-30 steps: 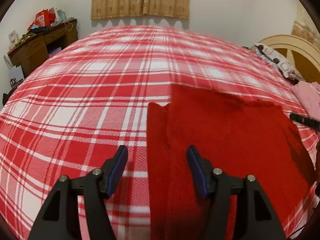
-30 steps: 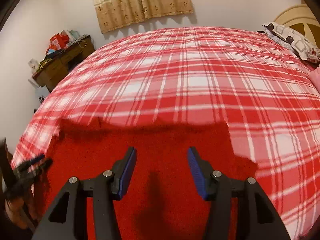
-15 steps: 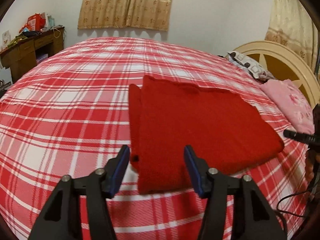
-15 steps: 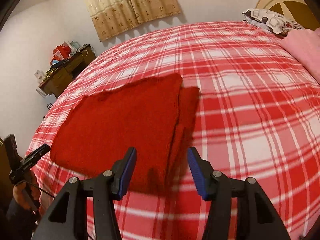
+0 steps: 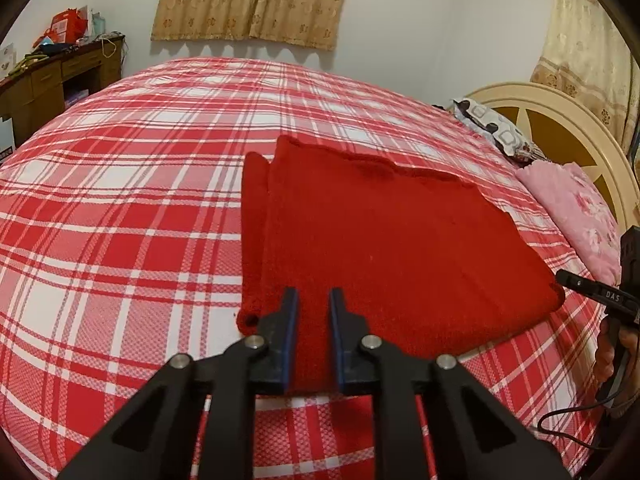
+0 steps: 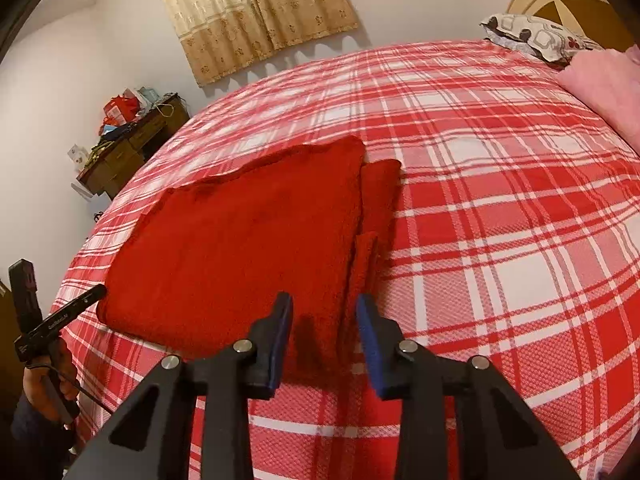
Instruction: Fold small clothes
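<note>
A red knit garment (image 5: 384,248) lies folded flat on the red-and-white plaid bed (image 5: 120,208), with a sleeve strip along its left edge. My left gripper (image 5: 313,312) hovers at its near left corner, jaws narrowed to a small gap with nothing held between them. In the right wrist view the garment (image 6: 248,248) lies ahead and left, its sleeve fold toward the right. My right gripper (image 6: 324,320) is open and empty over the garment's near right corner.
A pink folded cloth (image 5: 576,216) and a patterned pillow (image 5: 492,128) lie by the cream headboard (image 5: 560,120). A cluttered wooden desk (image 5: 48,80) stands at the left wall. The other hand-held gripper shows at each view's edge (image 6: 44,328).
Both grippers pulled back from the garment, which now lies folded ahead of them. The left jaws narrowed from wide open to a small gap; the right jaws narrowed slightly.
</note>
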The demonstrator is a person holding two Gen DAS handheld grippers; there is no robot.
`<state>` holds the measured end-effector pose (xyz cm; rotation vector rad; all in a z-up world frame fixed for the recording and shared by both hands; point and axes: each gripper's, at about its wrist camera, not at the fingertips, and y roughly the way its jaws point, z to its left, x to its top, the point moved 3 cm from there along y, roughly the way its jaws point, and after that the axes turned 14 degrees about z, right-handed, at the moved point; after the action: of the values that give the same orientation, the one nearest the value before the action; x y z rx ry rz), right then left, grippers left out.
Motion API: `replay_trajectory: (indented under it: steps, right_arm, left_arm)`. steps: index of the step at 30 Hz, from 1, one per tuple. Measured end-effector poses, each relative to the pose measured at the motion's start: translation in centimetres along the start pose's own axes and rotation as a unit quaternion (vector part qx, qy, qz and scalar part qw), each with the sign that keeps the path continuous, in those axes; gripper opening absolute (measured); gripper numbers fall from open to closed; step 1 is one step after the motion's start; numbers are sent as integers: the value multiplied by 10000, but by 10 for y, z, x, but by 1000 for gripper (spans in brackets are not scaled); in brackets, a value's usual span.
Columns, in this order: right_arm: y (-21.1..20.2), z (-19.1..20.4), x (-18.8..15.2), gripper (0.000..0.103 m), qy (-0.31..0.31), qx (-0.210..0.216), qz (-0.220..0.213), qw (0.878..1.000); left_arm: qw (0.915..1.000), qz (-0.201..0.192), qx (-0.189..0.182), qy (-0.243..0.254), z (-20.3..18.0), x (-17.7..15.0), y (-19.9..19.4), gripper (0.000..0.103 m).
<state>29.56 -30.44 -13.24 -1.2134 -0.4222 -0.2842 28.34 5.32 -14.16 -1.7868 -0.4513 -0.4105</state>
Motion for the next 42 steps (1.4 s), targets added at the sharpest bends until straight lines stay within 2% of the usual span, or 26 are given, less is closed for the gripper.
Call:
replay_trajectory:
  steps: [4,12,14,15,16,22,24,27,29,30,32,34,35,39,42]
  right_arm:
    - [-5,7,0,35,-114,-66,-138,9998]
    - [11,5,-4,35,-158,-222,139,9995]
    - [13,6,-4,34,-204,-233,146,9994]
    - [14,7,-4,24,-240,-236,159,9993]
    - [14,8,-4,8,-275,-247,166,9992]
    - [-9,20,-13,7,-525,-97,-53,9986]
    - [-11,21,-21,6,-600,-77,29,9982]
    - [3,15,-29,6,-576,-214,179,9979]
    - [8,9,-28,7,-445,-160,200,9987]
    - [7,8,-27,7,-398,-132,167,9990]
    - [5,10,-25,8,-405,-40,92,9991]
    - [3,13,-23,8,-441,-9,42,9990]
    - [3,14,-23,8,-459,10,37,9989]
    - [6,15,-22,8,-420,50,51,9991]
    - [12,14,-24,8,-398,36,105,9991]
  left_arm:
    - [10000,51,-57,-20,0,-2,3,16]
    - [9999,111,-109,-53,-2,-2,6,19]
    - [9999,117,-90,45,-4,-3,6,10]
    - [9999,116,-95,67,-4,-3,6,5]
    - [9998,124,-125,63,-4,-3,5,2]
    - [9991,-137,-404,-30,3,-13,-22,0]
    - [9988,-115,-464,62,3,-21,-26,0]
    - [9989,73,-441,108,5,-28,-15,0]
    - [9998,-58,-179,54,9,-27,-15,1]
    - [9998,-109,-179,-66,12,-24,-16,1]
    - [9988,-255,-346,-235,17,-16,-21,13]
    - [9985,-415,-225,-268,17,-7,-24,49]
    - [9984,-456,-185,-260,17,-5,-24,55]
    - [9989,-360,-211,-209,13,8,-10,57]
    - [9994,-170,-254,-167,10,13,4,53]
